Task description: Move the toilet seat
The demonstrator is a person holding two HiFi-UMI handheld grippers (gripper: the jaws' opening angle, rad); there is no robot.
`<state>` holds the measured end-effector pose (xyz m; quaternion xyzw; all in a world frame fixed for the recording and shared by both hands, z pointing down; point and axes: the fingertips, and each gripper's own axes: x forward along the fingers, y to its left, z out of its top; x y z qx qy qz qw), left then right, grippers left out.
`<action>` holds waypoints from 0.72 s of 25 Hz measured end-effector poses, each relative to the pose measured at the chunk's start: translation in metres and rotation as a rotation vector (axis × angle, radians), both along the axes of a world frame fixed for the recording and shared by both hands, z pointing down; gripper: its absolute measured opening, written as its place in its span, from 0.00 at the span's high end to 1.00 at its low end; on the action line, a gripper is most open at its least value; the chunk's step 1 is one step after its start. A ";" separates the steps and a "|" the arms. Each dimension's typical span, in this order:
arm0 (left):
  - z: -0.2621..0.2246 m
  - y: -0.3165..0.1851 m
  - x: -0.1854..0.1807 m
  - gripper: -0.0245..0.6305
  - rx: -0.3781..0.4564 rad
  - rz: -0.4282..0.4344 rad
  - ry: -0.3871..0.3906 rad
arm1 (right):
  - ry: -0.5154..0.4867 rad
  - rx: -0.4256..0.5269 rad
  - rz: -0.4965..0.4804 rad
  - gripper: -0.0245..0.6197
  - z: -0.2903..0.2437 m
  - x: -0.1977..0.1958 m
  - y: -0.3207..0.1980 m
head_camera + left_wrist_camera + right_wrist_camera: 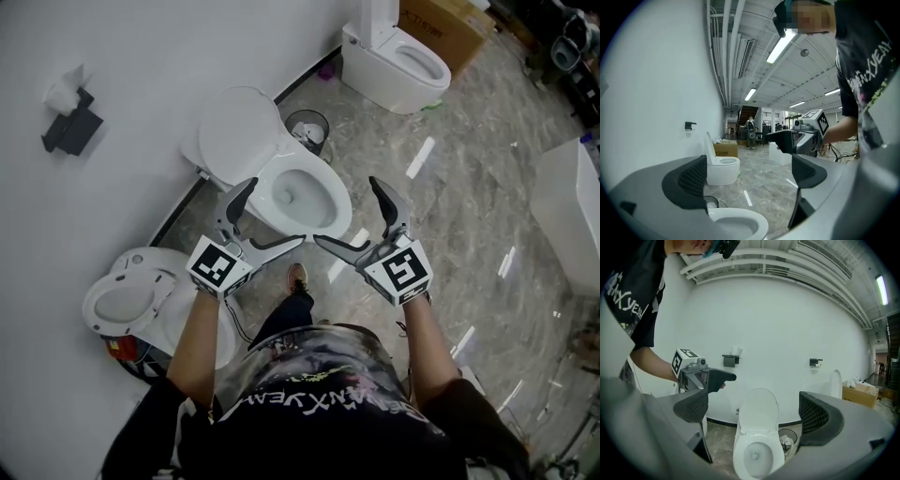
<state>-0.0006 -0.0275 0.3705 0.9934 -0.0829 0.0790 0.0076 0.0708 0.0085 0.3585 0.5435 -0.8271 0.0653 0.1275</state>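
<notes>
A white toilet stands against the wall, its lid [239, 136] raised upright and a white ring round the open bowl [300, 192]. I cannot tell whether that ring is the seat or the bare rim. My left gripper [274, 213] hovers open just in front of the bowl's left side. My right gripper [345, 210] hovers open at the bowl's front right. Neither touches the toilet and both are empty. The right gripper view faces the lid [758, 411] and the bowl [757, 455] straight on. In the left gripper view only the bowl's edge [738, 222] shows.
A small waste bin [307, 127] sits right of the toilet by the wall. A second toilet [398, 61] and a cardboard box [445, 23] are farther right. Another toilet [131, 300] is at my left. A tissue holder [70, 122] hangs on the wall. A white cabinet [572, 206] stands right.
</notes>
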 end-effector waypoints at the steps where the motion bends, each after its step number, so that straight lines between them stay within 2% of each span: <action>1: 0.002 -0.005 0.000 0.13 -0.005 0.001 -0.001 | 0.001 -0.013 0.003 0.05 0.002 -0.001 -0.005; 5: 0.008 -0.023 -0.002 0.13 -0.020 0.005 0.005 | 0.003 -0.032 0.006 0.05 0.007 -0.002 -0.022; 8: 0.013 -0.031 -0.003 0.13 -0.030 0.009 0.004 | 0.009 -0.006 -0.001 0.05 0.011 -0.002 -0.033; 12: 0.018 -0.040 -0.003 0.13 -0.034 0.010 -0.006 | 0.006 -0.039 0.006 0.05 0.015 -0.005 -0.040; 15: 0.019 -0.044 -0.002 0.13 -0.039 0.006 -0.004 | 0.014 -0.009 -0.011 0.05 0.018 -0.003 -0.045; 18: 0.020 -0.046 0.002 0.13 -0.041 -0.001 -0.006 | 0.007 -0.019 -0.013 0.05 0.019 0.000 -0.047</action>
